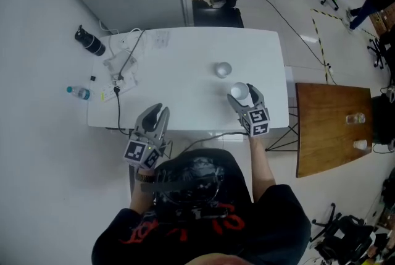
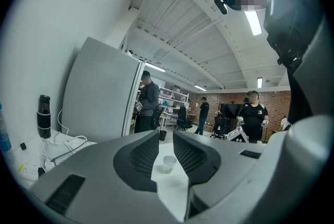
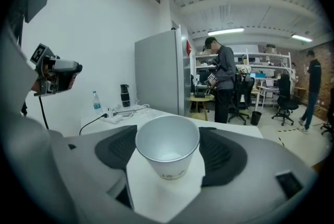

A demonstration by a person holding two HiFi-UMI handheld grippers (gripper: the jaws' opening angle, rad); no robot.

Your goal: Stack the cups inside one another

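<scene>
Though left tool (image 2: 166,157) nearly closed and empty — right tool (image 3: 168,154) wide, tight around 1 white cup (image 3: 167,137).

The left gripper (image 2: 166,140) had its jaws almost together, with only a narrow gap and nothing held in it. Through this gap a small paper cup (image 2: 169,164) stood upright on the white table (image 2: 175,191). Left of the cup and farther back rose a grey panel (image 2: 99,103). Far to the left of the cup stood a black bottle (image 2: 44,116). Well behind the cup, a person (image 2: 148,103) was standing.
</scene>
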